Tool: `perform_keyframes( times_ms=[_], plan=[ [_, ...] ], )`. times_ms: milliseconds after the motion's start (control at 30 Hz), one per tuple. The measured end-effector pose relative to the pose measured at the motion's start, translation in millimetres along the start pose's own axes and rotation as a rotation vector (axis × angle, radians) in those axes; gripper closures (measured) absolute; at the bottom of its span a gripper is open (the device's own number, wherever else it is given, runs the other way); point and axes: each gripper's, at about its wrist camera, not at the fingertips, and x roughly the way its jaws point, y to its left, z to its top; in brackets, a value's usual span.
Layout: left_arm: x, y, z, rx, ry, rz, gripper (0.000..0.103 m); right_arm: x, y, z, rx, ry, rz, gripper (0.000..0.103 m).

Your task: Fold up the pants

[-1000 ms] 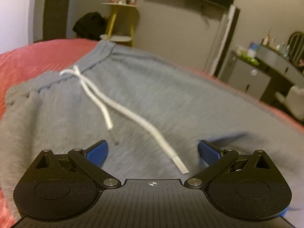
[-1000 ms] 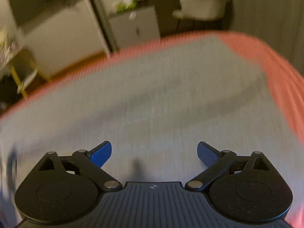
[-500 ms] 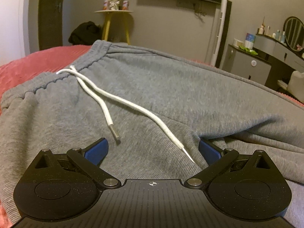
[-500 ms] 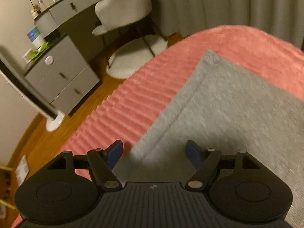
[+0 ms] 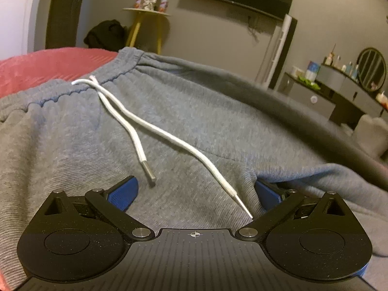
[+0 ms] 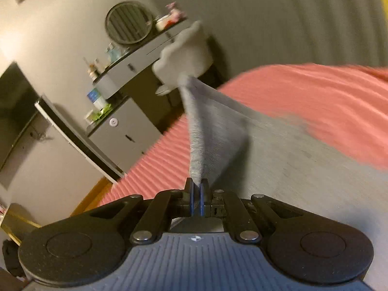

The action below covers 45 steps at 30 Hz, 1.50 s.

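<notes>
- Honestly, right gripper is clamped on just a thin bit of hem of the pants lying on the red bedspread, so it could slip out mid-lift.
- Left gripper jaws are wide apart at the crotch; closing there might snag the drawstring.

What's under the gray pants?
A pink-red blanket lies under the gray pants, showing past their edges in both views. The part beneath the fabric is covered, so anything else there can't be seen. The right gripper pinches a lifted hem.
</notes>
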Motion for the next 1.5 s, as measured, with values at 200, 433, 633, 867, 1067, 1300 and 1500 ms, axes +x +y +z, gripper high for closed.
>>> perform_keyframes(
  times_ms=[200,433,633,867,1067,1300,1500],
  plan=[
    [-8.1,2.6,7.9,-0.022,0.022,-0.023,0.000,-15.5,-82.6,-42.9,0.303,0.124,-0.041,0.089],
    [-7.3,5.0,68.9,-0.207,0.041,-0.170,0.012,2.7,-116.9,-44.3,0.444,0.105,0.126,0.084],
    [78.5,-4.0,128.8,-0.307,0.174,-0.191,0.033,15.4,-113.9,-35.0,0.417,0.129,0.164,0.086],
    [161.8,-3.3,144.3,-0.395,0.311,-0.124,0.067,17.4,-108.0,-30.2,0.359,0.131,0.160,0.084],
    [153.3,0.1,145.9,-0.425,0.328,-0.119,0.094,21.3,-105.3,-27.0,0.338,0.134,0.155,0.096],
    [26.1,16.3,158.3,-0.369,0.193,-0.278,0.096,-18.5,-106.1,3.8,0.375,0.117,0.261,0.098],
    [-79.4,52.5,104.1,-0.347,0.207,-0.312,0.095,-90.2,-116.4,23.8,0.318,0.047,0.262,0.098]
  ],
)
